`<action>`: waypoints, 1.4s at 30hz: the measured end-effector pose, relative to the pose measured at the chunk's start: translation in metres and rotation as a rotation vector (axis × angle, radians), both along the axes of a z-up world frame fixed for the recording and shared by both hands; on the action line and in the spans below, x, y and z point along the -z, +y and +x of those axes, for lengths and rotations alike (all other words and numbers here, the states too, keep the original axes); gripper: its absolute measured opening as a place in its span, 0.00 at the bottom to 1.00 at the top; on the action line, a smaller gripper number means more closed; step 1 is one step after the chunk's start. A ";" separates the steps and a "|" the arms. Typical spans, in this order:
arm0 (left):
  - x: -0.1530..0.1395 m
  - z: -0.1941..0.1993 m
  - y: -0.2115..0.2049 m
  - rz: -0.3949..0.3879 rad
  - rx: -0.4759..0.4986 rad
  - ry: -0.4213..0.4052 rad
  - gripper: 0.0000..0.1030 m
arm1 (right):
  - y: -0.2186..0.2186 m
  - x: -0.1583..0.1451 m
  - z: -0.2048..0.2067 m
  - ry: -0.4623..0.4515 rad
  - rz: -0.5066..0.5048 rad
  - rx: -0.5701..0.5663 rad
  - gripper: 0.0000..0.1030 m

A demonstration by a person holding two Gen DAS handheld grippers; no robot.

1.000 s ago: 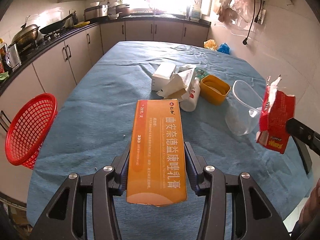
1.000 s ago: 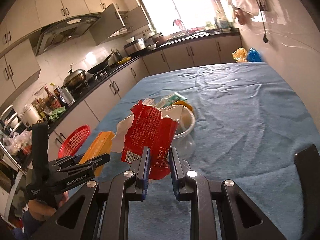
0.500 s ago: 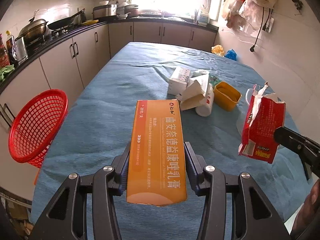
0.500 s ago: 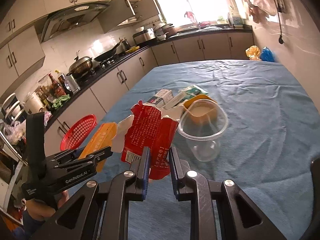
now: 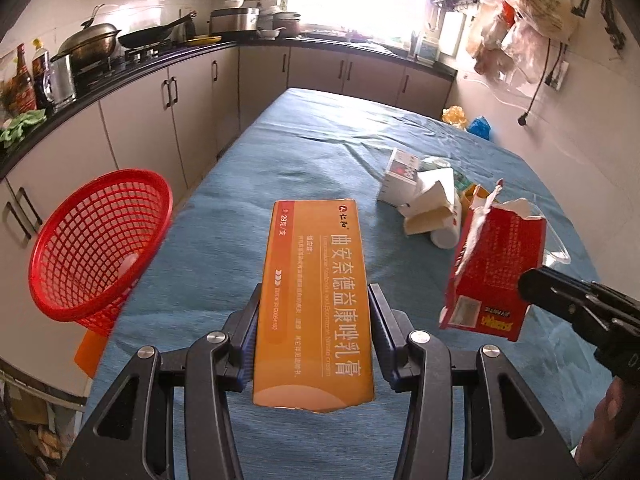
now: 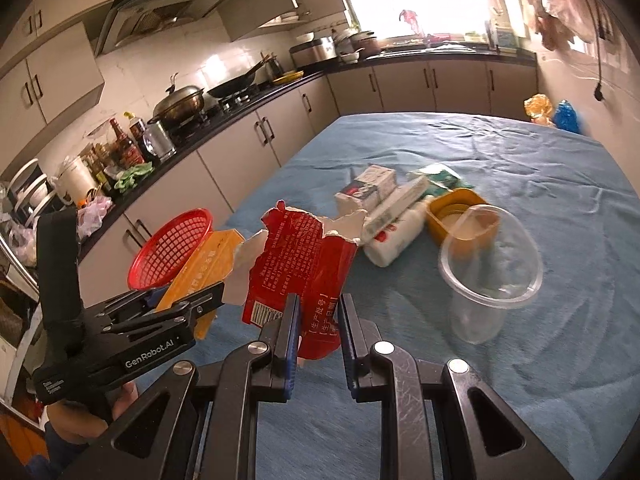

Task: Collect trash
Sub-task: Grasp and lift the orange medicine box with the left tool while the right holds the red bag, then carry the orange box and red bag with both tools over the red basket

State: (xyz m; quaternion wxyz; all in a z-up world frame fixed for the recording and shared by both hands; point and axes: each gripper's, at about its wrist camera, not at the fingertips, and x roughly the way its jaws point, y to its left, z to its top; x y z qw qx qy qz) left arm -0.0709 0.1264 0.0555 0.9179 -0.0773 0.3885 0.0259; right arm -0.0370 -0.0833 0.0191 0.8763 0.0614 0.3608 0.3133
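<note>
Presumably for dumping, both claws carry trash above the bench [image 5: 248,216]: the left claw [image 5: 314,336] clamps an orange ointment box [image 5: 314,300] lengthwise, the red mesh basket [image 5: 100,240] ahead to its left, while the right claw [image 6: 318,330] pinches a torn red packet [image 6: 300,268].

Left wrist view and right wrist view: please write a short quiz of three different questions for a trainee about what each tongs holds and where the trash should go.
1. True or false: the left tongs grip the orange box.
2. What do the right tongs hold? A) clear cup B) red wrapper C) white bottle
3. Fill in: the red basket stands off the table's ____ edge in the left wrist view.

Key: 1 true; 2 B; 3 left.
</note>
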 end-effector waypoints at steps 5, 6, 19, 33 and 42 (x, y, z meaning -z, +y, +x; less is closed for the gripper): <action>-0.002 -0.003 0.019 -0.013 -0.032 -0.012 0.45 | 0.024 -0.003 0.007 0.008 -0.013 -0.037 0.20; -0.004 -0.004 0.026 -0.017 -0.041 -0.017 0.45 | 0.029 -0.004 0.009 0.013 -0.013 -0.044 0.20; -0.028 -0.027 0.139 -0.044 -0.264 -0.082 0.45 | 0.143 -0.029 0.026 -0.002 -0.049 -0.202 0.20; -0.010 -0.037 0.167 -0.227 -0.156 -0.007 0.65 | 0.212 -0.037 0.054 -0.029 -0.059 -0.195 0.20; 0.018 -0.014 0.093 -0.123 -0.083 0.104 0.77 | 0.173 -0.044 0.061 -0.019 -0.007 -0.138 0.20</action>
